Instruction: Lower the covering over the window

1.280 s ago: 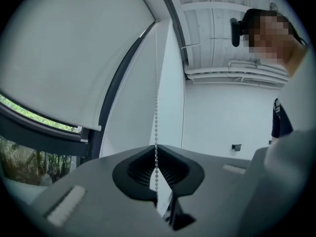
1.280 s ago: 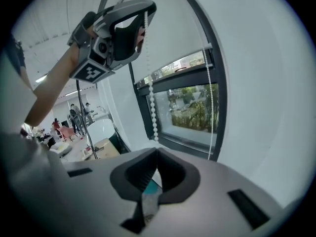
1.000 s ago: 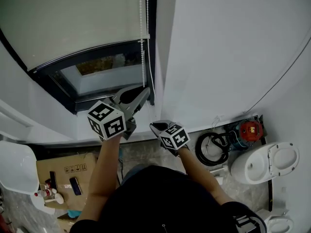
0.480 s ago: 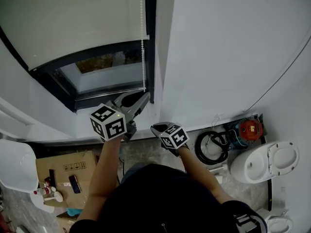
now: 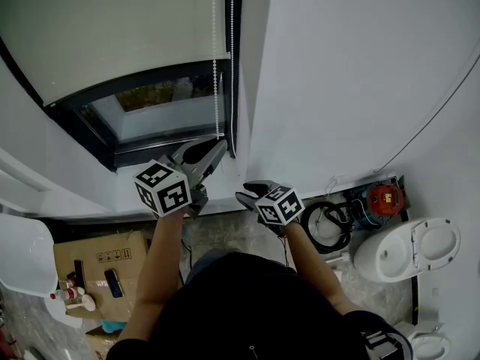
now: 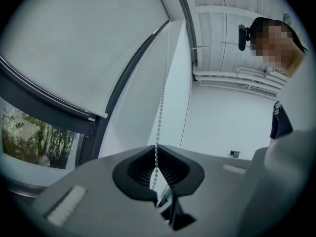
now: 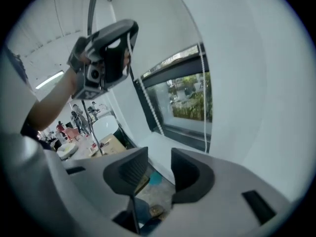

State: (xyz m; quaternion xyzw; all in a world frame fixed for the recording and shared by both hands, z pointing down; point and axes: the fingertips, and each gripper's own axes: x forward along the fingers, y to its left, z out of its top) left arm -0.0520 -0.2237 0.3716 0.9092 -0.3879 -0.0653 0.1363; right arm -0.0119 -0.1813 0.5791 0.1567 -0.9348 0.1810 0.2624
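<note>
Pinches the bead chain (image 6: 161, 110) with the left gripper (image 6: 157, 148) fingers; holds the right gripper (image 7: 159, 158) fingers apart, just opened, nothing between them.

We look down on the blind (image 5: 112, 28), drawn over most of the window (image 5: 154, 107), with a strip of glass bare beneath it. Our left gripper (image 5: 217, 145) points up, jaws together at the foot of the bead chain (image 5: 216, 66). Our right gripper (image 5: 244, 195) sits lower, just beside it. Its jaws have just been opening, nothing between them.
</note>
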